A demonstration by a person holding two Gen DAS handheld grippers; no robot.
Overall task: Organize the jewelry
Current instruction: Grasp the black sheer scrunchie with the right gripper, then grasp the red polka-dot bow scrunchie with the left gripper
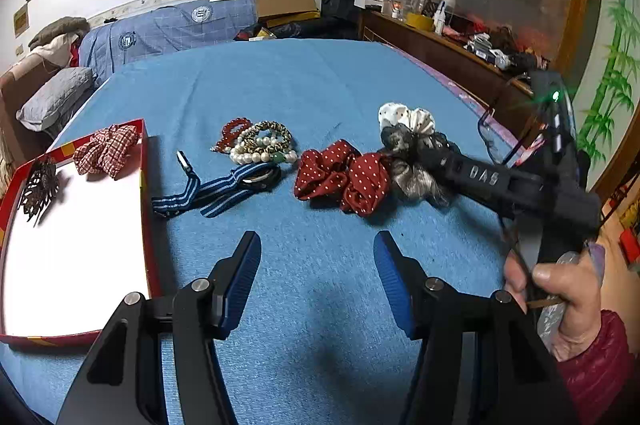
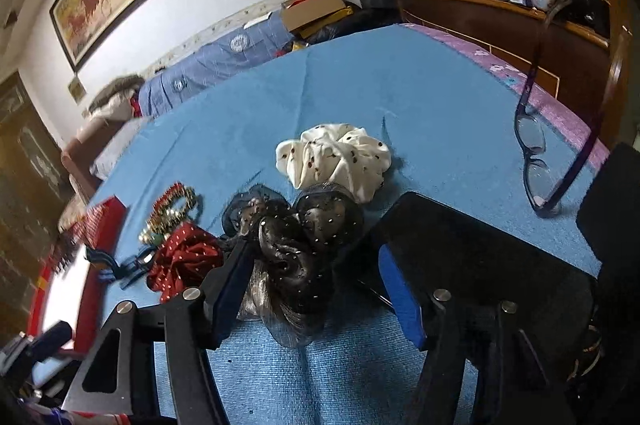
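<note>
Scrunchies and bracelets lie in a row across the blue bed [image 1: 320, 85], and the black scrunchie [image 2: 316, 245] sits directly ahead of the right tool [image 2: 316, 265], partly between its wide-spread blue pads, which do not appear to press it. The left tool [image 1: 316, 273] hangs apart over bare bedding, jaws half open and empty, so the right hand [image 1: 560, 289] is judged far nearer; the red box [image 1: 146, 185], already holding a checked scrunchie [image 1: 106, 151] and a brown clip [image 1: 38, 185], lies well off to the left. Raised letters on the right tool's body read roughly "DAS".
</note>
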